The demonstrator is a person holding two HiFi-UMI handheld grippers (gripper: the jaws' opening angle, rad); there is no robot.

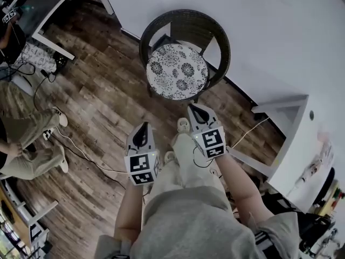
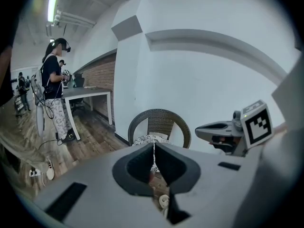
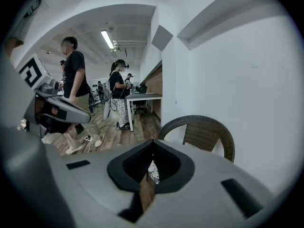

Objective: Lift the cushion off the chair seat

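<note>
A round white cushion with a dark flower print [image 1: 177, 70] lies flat on the seat of a dark wicker tub chair [image 1: 215, 36] by the white wall. Both grippers hang over the wood floor, short of the chair and apart from it. My left gripper [image 1: 143, 125] is shut and empty, aimed at the chair [image 2: 159, 121], and the cushion's [image 2: 146, 139] edge peeks over its jaws [image 2: 153, 148]. My right gripper [image 1: 193, 107] is also shut with nothing held. Its view shows the chair back [image 3: 205, 129] and a sliver of cushion [image 3: 153, 171] through its jaws [image 3: 152, 146].
A white table [image 1: 54, 20] stands at the far left and a white desk [image 1: 291, 139] at the right. Cables [image 1: 81, 151] trail over the floor near a seated person's legs [image 1: 27, 144]. Other people [image 3: 73, 89] stand further down the room.
</note>
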